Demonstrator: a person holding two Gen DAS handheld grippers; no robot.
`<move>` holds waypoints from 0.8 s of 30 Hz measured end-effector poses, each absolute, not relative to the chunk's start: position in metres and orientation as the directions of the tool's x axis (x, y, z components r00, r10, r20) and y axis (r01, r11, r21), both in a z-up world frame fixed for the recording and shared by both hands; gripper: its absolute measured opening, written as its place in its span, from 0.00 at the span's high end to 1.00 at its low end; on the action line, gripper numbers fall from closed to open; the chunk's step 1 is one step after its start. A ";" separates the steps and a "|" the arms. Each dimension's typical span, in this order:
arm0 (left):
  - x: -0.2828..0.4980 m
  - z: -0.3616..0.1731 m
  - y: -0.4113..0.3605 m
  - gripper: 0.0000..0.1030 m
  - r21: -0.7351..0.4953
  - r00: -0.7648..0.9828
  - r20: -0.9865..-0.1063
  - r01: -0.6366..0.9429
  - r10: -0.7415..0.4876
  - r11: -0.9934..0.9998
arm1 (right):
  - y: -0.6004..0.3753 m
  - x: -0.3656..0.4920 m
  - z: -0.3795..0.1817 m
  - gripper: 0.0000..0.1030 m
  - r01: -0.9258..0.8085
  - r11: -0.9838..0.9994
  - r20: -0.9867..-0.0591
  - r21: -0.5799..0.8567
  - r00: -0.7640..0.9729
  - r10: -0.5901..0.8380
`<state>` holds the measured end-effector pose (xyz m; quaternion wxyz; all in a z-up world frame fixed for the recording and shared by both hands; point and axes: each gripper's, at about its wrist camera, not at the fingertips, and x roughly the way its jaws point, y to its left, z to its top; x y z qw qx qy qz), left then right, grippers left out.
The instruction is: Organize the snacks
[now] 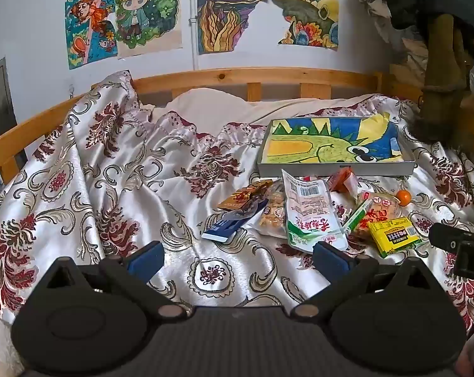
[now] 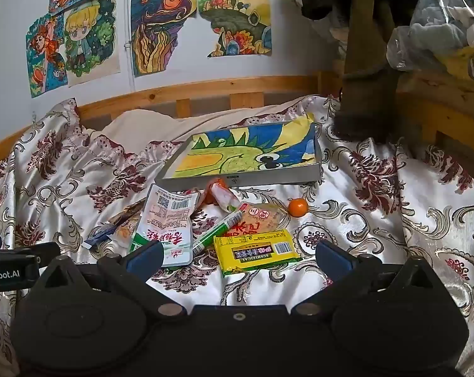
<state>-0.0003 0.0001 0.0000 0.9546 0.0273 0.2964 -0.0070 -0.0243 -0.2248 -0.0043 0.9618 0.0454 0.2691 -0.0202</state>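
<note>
Left wrist view: the left hand-held gripper [image 1: 238, 256] hung over the bed [image 1: 111, 188], jaws spread wide, nothing between them. The snacks lay in a loose heap on the floral satin cover, just right of the gripper's centre line and in front of the tray [image 1: 334, 166]. The tray was shallow and grey, lined with a dragon drawing in yellow, green and blue; it held no snacks. In the heap: a white-and-green pouch [image 1: 309, 213] with red characters and a barcode, partly overlapping a clear bag [image 1: 273, 216] of brownish pieces; a dark blue packet [image 1: 233, 223] at the left edge; a yellow pack [image 1: 394, 235] at the right; a small orange fruit [image 1: 404, 197] just beyond it.

Right wrist view: the right hand-held gripper [image 2: 238, 256] was likewise fully open and empty. The yellow pack [image 2: 257, 251] lay nearest, between the spread fingers, not touched. A green-and-white stick [image 2: 218, 232] leaned across an orange-printed bag [image 2: 262, 218]. The pouch [image 2: 166, 223] sat to the left, its lower corner behind the left finger. The fruit [image 2: 298, 207] rested apart, right of the heap. The tray [image 2: 237, 180] stood just behind the snacks. Drawings [image 2: 161, 25] were taped to the wall.
</note>
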 end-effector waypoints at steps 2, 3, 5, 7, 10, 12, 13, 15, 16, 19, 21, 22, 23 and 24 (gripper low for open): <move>0.000 0.000 0.001 0.00 0.045 0.824 -0.566 0.030 0.001 0.999 | -0.225 -0.024 -0.004 0.01 0.064 0.995 -0.521 0.077 0.853 -0.015; -0.001 0.000 0.001 0.00 0.044 0.824 -0.566 0.031 0.000 0.999 | -0.225 -0.024 -0.004 0.01 0.064 0.995 -0.521 0.076 0.853 -0.016; -0.001 0.000 0.002 0.00 0.041 0.823 -0.568 0.032 -0.003 0.999 | -0.225 -0.024 -0.004 0.01 0.065 0.995 -0.522 0.075 0.853 -0.017; -0.001 0.001 0.004 0.00 0.038 0.823 -0.567 0.032 -0.005 0.999 | -0.226 -0.025 -0.004 0.01 0.066 0.995 -0.519 0.075 0.854 -0.018; -0.001 0.000 -0.002 0.00 0.050 0.821 -0.571 0.031 0.003 0.998 | -0.226 -0.025 -0.004 0.01 0.064 0.995 -0.520 0.077 0.854 -0.015; -0.001 0.000 -0.002 0.00 0.048 0.820 -0.572 0.029 0.004 0.998 | -0.225 -0.025 -0.004 0.01 0.064 0.995 -0.519 0.076 0.855 -0.015; -0.002 0.000 -0.001 0.00 0.047 0.820 -0.572 0.029 0.003 0.998 | -0.226 -0.025 -0.004 0.01 0.065 0.995 -0.519 0.077 0.855 -0.015; -0.002 0.000 -0.002 0.00 0.048 0.819 -0.574 0.028 0.005 0.998 | -0.226 -0.025 -0.004 0.01 0.067 0.995 -0.519 0.079 0.854 -0.016; -0.002 0.000 -0.002 0.00 0.047 0.818 -0.575 0.028 0.005 0.998 | -0.226 -0.025 -0.004 0.00 0.066 0.995 -0.518 0.080 0.855 -0.015; 0.000 -0.001 0.000 0.00 0.049 0.818 -0.576 0.030 0.004 0.998 | -0.226 -0.025 -0.004 0.01 0.066 0.995 -0.518 0.081 0.855 -0.014; -0.001 -0.001 0.000 0.00 0.050 0.817 -0.576 0.030 0.004 0.998 | -0.226 -0.026 -0.004 0.01 0.066 0.995 -0.518 0.080 0.855 -0.015; -0.001 -0.001 0.000 0.00 0.052 0.817 -0.577 0.030 0.005 0.998 | -0.226 -0.026 -0.005 0.01 0.065 0.995 -0.516 0.081 0.856 -0.014; 0.000 -0.002 -0.002 0.00 0.054 0.816 -0.577 0.029 0.007 0.998 | -0.226 -0.025 -0.007 0.01 0.064 0.995 -0.516 0.081 0.856 -0.013; 0.000 -0.002 -0.002 0.00 0.055 0.815 -0.580 0.029 0.008 0.998 | -0.226 -0.025 -0.006 0.01 0.062 0.995 -0.515 0.081 0.857 -0.012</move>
